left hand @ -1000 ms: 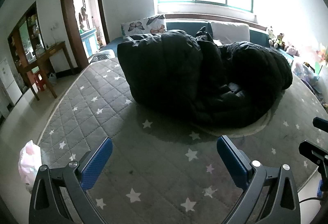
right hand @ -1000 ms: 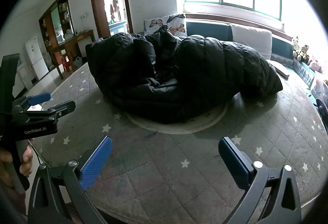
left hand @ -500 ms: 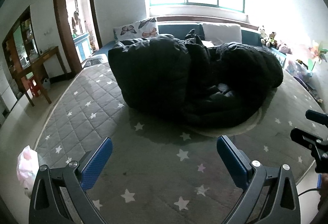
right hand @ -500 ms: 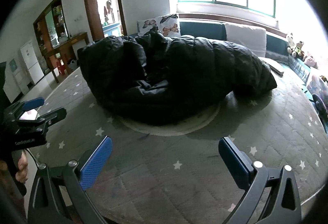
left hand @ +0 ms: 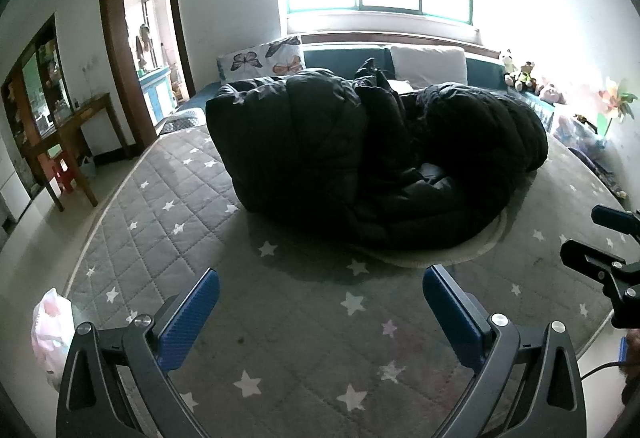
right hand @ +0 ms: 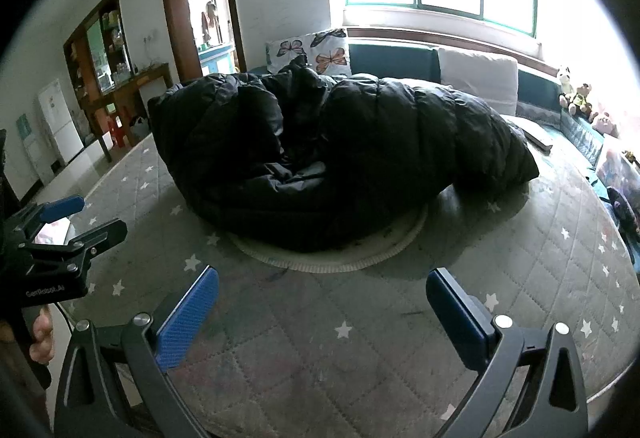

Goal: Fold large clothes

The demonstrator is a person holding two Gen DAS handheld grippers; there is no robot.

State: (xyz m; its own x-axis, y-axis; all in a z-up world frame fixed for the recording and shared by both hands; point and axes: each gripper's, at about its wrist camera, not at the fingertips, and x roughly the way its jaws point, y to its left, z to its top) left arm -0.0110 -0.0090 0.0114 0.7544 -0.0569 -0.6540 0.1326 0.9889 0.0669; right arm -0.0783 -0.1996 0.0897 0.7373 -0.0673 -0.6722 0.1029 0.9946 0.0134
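Observation:
A big black puffer jacket [left hand: 360, 157] lies bunched and folded over on a grey star-patterned mattress [left hand: 280, 318], partly on a round pale mat [left hand: 460, 256]. It also shows in the right wrist view [right hand: 340, 157]. My left gripper [left hand: 320, 306] is open and empty, held back from the jacket above the near part of the mattress. My right gripper [right hand: 322, 306] is open and empty too, equally far from the jacket. Each gripper shows at the edge of the other's view, the right one [left hand: 608, 258] and the left one [right hand: 60, 234].
A blue sofa [left hand: 400, 61] with a butterfly pillow [left hand: 260, 57] and a white cushion stands under the window behind the mattress. Soft toys [left hand: 520, 73] sit at the right. A wooden table [left hand: 60, 141] and a doorway are at the left. A pink bag [left hand: 52, 334] lies beside the mattress.
Both grippers have drawn back and risen a little from the jacket, which looks smaller and further off. The jacket has not moved. Both stay open.

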